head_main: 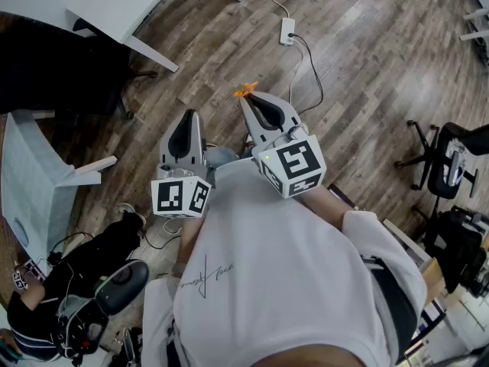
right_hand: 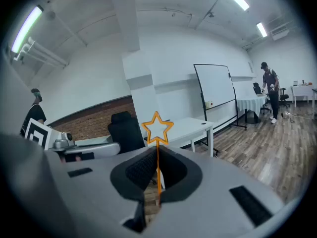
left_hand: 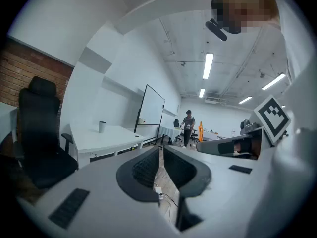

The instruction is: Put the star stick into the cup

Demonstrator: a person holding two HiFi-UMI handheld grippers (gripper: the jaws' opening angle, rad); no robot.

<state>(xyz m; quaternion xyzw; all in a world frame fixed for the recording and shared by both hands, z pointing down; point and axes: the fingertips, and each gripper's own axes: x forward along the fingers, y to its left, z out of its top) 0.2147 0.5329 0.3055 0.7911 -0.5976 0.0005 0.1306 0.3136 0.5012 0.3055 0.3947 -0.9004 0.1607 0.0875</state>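
My right gripper is shut on the thin stem of the orange star stick. The outlined star stands upright just above the jaw tips, and it shows as an orange tip in the head view. My left gripper is held beside it at chest height, jaws together with nothing between them. A pale cup stands on a white table, far off in the left gripper view. The cup is out of sight in the head view.
Wooden floor lies below both grippers. A white table is at the upper left, with a power strip and cable on the floor. A black office chair stands at the right. A seated person is at the lower left, and a whiteboard stands beyond.
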